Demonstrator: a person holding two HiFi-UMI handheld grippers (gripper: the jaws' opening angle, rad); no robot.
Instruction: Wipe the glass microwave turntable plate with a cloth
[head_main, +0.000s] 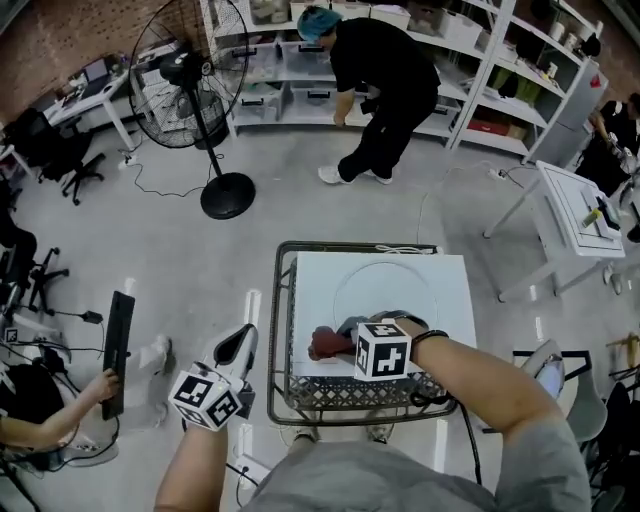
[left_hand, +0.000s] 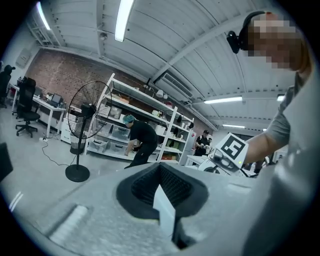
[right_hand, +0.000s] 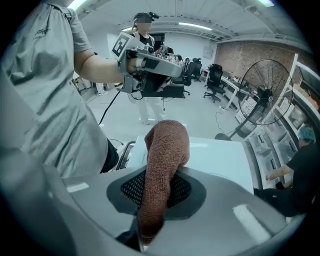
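In the head view the glass turntable plate (head_main: 395, 285) lies flat on the white tabletop (head_main: 310, 285), showing as a faint round outline. My right gripper (head_main: 342, 342) is over the table's near left part, shut on a reddish-brown cloth (head_main: 322, 343) just short of the plate's near rim. In the right gripper view the cloth (right_hand: 167, 145) sticks up from between the jaws of the right gripper (right_hand: 157, 192). My left gripper (head_main: 238, 346) hangs off the table's left side, over the floor. In its own view the left gripper (left_hand: 162, 187) is shut on nothing.
The tabletop sits on a wire cart (head_main: 300, 390). A standing fan (head_main: 205, 110) and a person (head_main: 380, 80) bent at white shelves are farther back. A seated person (head_main: 40, 410) is at the left, and a white desk (head_main: 575, 210) stands at the right.
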